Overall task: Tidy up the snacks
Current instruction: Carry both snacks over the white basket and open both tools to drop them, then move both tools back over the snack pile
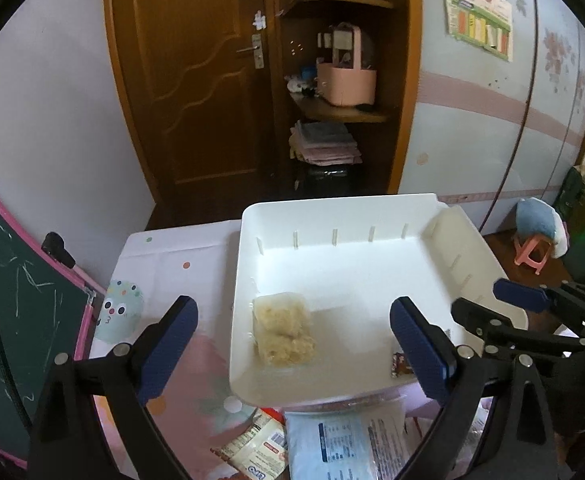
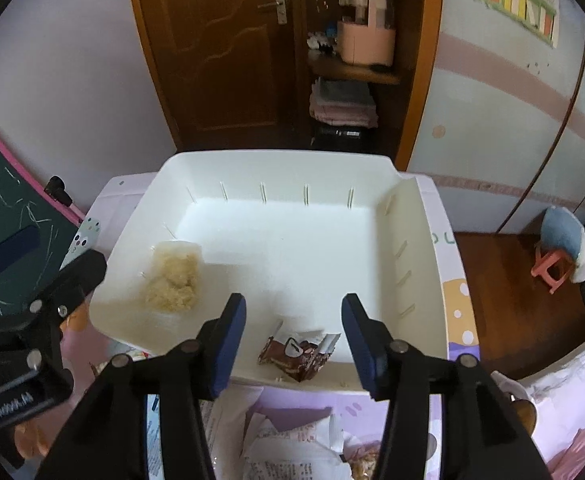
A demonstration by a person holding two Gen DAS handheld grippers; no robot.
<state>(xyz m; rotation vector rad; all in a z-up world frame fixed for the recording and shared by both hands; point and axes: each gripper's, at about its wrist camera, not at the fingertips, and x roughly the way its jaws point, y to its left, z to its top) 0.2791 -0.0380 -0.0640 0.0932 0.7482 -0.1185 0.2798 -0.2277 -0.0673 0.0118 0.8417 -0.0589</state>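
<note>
A white storage tray [image 1: 344, 268] sits on the pastel table; it also shows in the right wrist view [image 2: 292, 240]. Inside lie a clear pack of pale crumbly snack [image 1: 284, 330] [image 2: 174, 276] at the left and a small brown wrapped snack [image 2: 296, 352] [image 1: 399, 364] at the front edge. My left gripper [image 1: 294, 340] is open and empty over the tray's front left. My right gripper [image 2: 294, 332] is open and empty, its fingers standing either side of the brown snack, just above it. More snack packs [image 1: 332, 444] lie on the table before the tray.
A green chalkboard with a pink frame [image 1: 16, 300] leans at the left. A wooden door [image 1: 196, 80] and shelves [image 1: 344, 112] stand behind. A pink stool [image 2: 552, 268] is on the floor at the right. Paper-wrapped packs [image 2: 292, 448] lie under my right gripper.
</note>
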